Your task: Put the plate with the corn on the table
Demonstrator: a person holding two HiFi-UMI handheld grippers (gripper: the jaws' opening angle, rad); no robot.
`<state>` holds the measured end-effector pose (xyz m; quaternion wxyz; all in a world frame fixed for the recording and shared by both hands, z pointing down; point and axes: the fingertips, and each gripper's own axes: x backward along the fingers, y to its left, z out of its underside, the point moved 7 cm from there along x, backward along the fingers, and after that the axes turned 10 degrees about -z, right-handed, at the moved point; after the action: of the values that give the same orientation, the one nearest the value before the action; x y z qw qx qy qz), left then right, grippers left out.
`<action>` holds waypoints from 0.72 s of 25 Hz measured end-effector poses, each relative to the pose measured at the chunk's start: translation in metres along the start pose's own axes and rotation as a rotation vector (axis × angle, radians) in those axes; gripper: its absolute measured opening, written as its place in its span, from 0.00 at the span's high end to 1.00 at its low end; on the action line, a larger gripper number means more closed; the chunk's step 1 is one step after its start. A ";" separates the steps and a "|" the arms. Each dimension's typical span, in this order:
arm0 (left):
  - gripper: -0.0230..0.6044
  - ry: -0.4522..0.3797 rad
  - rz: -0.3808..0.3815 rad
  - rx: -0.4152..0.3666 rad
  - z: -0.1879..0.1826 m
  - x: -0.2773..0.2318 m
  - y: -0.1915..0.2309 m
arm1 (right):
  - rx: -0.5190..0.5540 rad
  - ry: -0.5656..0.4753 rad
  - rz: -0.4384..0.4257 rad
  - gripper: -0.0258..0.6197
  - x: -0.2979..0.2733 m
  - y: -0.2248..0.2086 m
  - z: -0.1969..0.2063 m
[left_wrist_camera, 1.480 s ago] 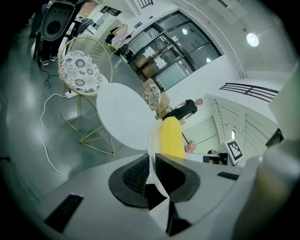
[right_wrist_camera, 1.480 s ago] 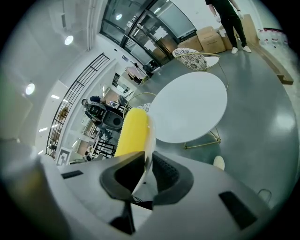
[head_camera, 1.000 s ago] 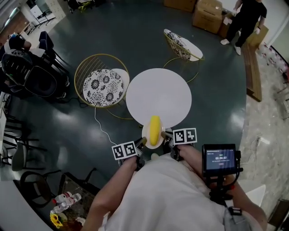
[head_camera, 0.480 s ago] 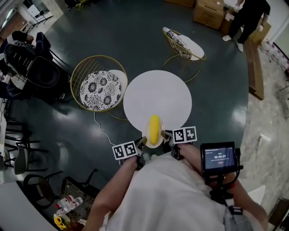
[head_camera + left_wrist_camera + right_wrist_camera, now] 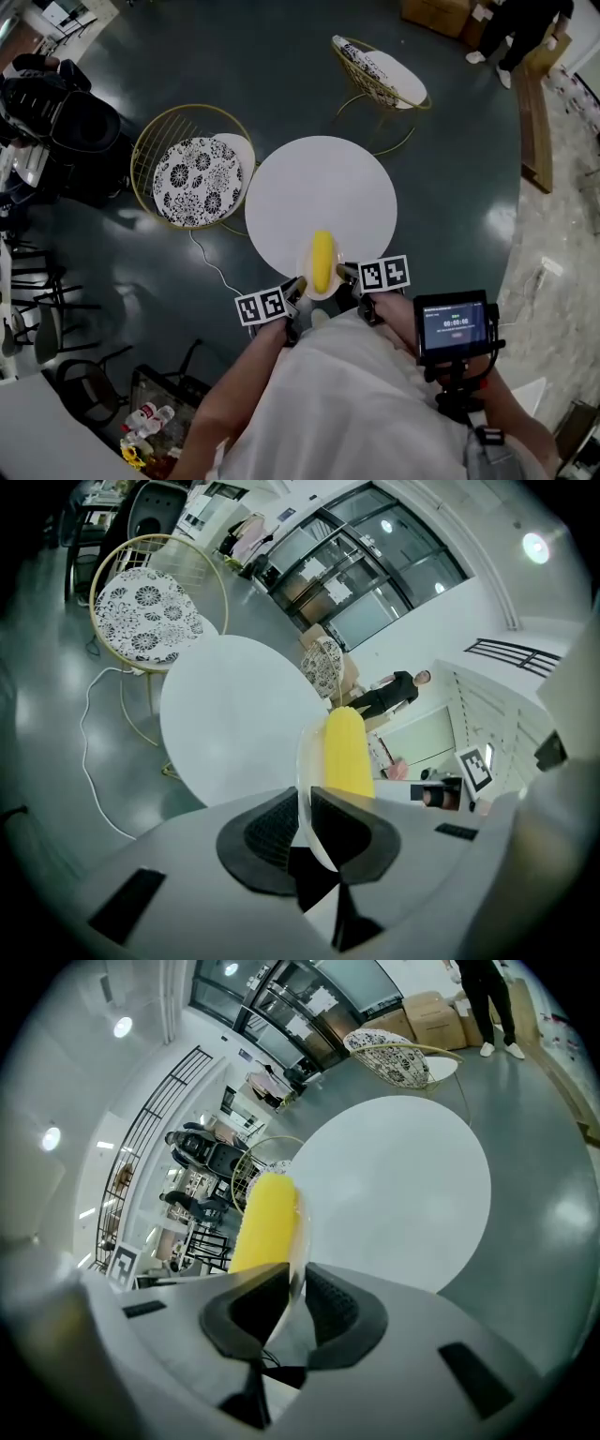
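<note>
The left gripper and right gripper each have jaws clamped on opposite rims of the white plate bearing the corn cob, apparently held above the round white surface's near edge — lowering and release remain

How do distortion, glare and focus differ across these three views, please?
Head view: sharp, mildly bent, with pale light reflections on the dark floor. Left gripper view: heavy fisheye with black corners; the plate rim in the jaws is soft. Right gripper view: same fisheye; ceiling lamps blow out, the corn is evenly lit.
</note>
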<state>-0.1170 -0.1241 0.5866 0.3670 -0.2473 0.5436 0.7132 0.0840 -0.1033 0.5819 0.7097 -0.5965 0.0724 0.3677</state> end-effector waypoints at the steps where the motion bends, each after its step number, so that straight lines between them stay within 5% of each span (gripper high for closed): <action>1: 0.89 0.006 -0.005 0.006 -0.003 -0.005 -0.001 | -0.002 0.006 0.000 0.88 -0.001 -0.005 -0.004; 18: 0.89 0.031 -0.076 0.067 -0.034 -0.069 0.001 | 0.021 0.113 -0.008 0.88 -0.026 -0.060 -0.059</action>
<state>-0.0776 -0.1740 0.6290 0.3934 -0.2664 0.5632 0.6761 0.1214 -0.1688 0.6277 0.7123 -0.6091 0.1140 0.3297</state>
